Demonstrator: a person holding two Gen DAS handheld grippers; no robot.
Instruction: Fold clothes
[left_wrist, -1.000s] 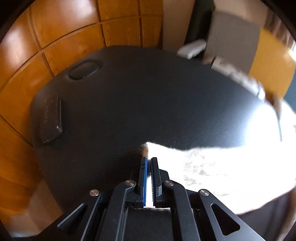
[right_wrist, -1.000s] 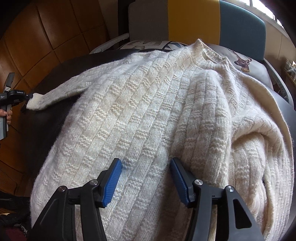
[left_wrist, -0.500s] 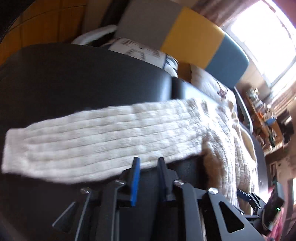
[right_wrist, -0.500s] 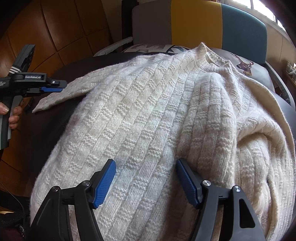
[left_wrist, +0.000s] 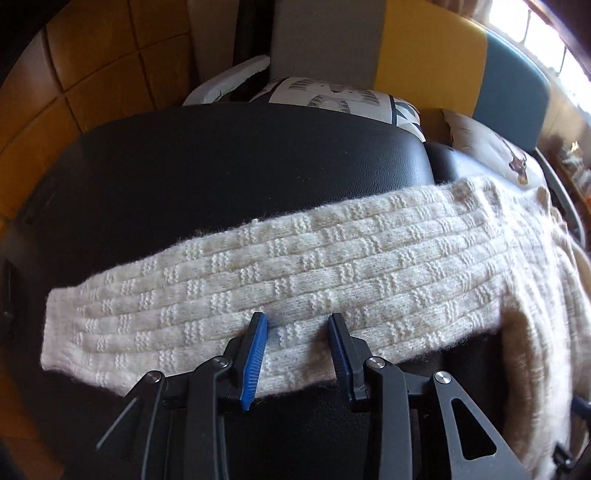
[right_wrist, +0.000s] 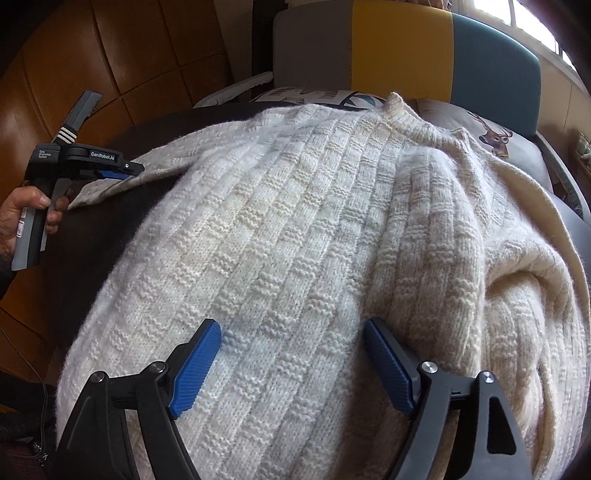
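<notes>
A cream knitted sweater (right_wrist: 295, 240) lies spread on a black padded surface (left_wrist: 240, 166). Its left sleeve (left_wrist: 277, 284) stretches out flat across the black surface. My left gripper (left_wrist: 297, 321) is open, its blue pads hovering over the sleeve's near edge, holding nothing. It also shows in the right wrist view (right_wrist: 122, 170) at the far left over the sleeve. My right gripper (right_wrist: 291, 328) is open above the sweater's body, empty. The right sleeve (right_wrist: 443, 258) lies folded over the sweater's front.
A grey, yellow and blue chair back (right_wrist: 402, 51) stands behind the surface with printed cushions (left_wrist: 332, 98) on it. A deer-print cushion (right_wrist: 491, 133) lies at the right. Wooden floor panels (left_wrist: 103, 74) show at the left.
My left gripper let go of the sleeve cuff, opened, and swung round over the middle of the sleeve. The sleeve now lies flat. My right gripper drew back slightly and stays open.
</notes>
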